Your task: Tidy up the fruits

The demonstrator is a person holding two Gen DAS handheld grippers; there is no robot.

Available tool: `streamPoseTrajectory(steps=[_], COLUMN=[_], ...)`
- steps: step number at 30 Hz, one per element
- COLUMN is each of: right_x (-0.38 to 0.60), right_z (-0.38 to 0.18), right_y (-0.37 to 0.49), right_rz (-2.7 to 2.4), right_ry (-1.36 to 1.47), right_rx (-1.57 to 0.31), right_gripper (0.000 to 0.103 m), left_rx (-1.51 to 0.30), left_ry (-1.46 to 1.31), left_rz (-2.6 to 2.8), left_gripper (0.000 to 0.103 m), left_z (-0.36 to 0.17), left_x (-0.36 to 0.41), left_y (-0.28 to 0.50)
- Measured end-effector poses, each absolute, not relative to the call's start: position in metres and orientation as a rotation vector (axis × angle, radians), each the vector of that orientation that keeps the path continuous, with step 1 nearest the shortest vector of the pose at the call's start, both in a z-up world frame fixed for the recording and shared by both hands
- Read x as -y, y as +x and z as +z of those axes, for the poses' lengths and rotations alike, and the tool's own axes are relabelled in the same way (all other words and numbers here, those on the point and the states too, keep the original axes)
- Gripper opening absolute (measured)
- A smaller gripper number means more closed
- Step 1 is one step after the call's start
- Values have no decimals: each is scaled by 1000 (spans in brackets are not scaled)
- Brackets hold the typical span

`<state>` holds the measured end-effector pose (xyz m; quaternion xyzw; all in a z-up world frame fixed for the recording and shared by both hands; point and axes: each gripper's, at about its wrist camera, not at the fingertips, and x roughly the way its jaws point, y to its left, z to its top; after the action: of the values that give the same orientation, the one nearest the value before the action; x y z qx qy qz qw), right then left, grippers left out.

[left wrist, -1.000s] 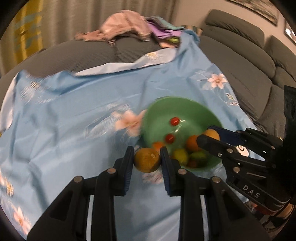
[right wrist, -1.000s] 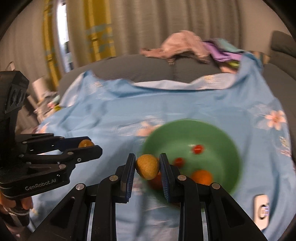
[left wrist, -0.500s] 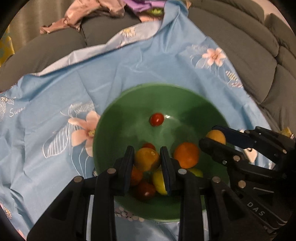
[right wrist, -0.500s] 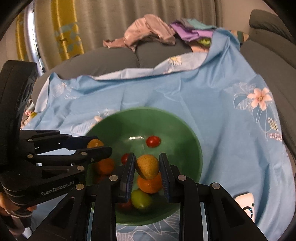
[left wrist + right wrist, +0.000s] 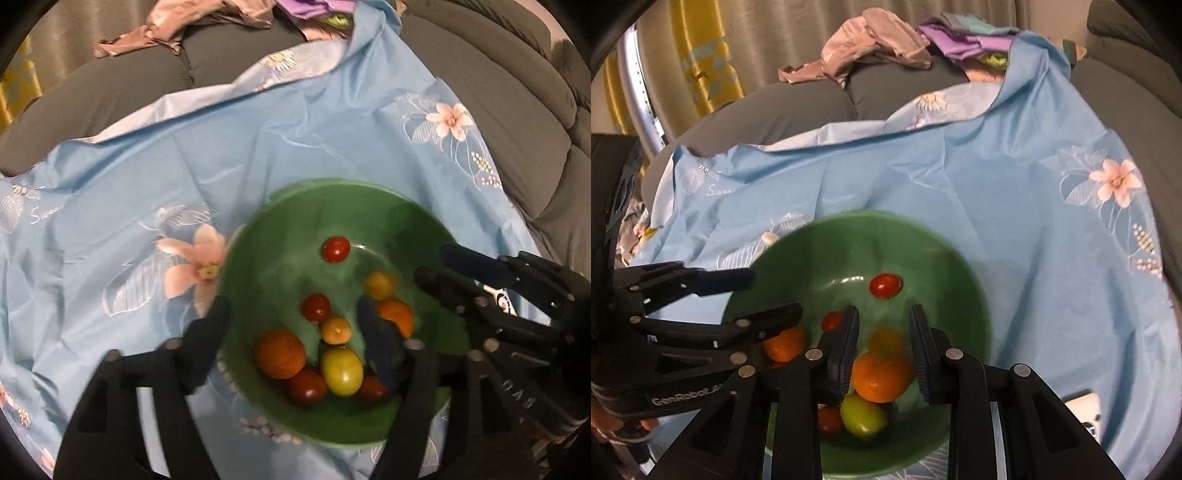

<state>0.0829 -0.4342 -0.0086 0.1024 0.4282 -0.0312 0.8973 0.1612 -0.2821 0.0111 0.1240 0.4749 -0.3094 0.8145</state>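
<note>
A green bowl (image 5: 280,229) (image 5: 945,258) sits on a blue floral cloth and holds several fruits: red tomatoes (image 5: 336,249), oranges (image 5: 279,353), a green fruit (image 5: 341,371) and small yellow-orange fruits (image 5: 335,330). My left gripper (image 5: 291,332) is open over the bowl, empty. My right gripper (image 5: 884,341) is open over the bowl; a blurred yellowish fruit (image 5: 886,341) is between its fingers, loose, just above an orange (image 5: 881,376). In the left wrist view the right gripper (image 5: 443,266) reaches in from the right; in the right wrist view the left gripper (image 5: 768,295) reaches in from the left.
The blue cloth (image 5: 184,177) covers a grey sofa (image 5: 498,92). A heap of clothes (image 5: 879,44) lies on the sofa back. A white device (image 5: 1084,410) lies on the cloth right of the bowl. Curtains (image 5: 701,66) hang behind.
Both grippers came over the bowl holding fruit, then opened. The two fruits dropped from the fingers into the bowl.
</note>
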Motion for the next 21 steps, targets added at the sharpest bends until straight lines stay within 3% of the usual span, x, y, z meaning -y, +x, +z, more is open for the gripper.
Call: streamPoseTrajectory(steps=[9,12,21], right_x=[426,424,419], right_z=[26,40,81], right_y=[70,66,54], right_rz=[-75,-80,-58], right_ry=[151,137,101], right_rx=[-959,-991,-1010], right_gripper=[34,35,37], left_rx=[-994,-980,-942], left_ry=[283,321,339], left_rz=[-612,-543,-535], left_gripper=[91,103,102], left_z=[52,69,102], left_x=[265,262,255], left_y=[138,131,117])
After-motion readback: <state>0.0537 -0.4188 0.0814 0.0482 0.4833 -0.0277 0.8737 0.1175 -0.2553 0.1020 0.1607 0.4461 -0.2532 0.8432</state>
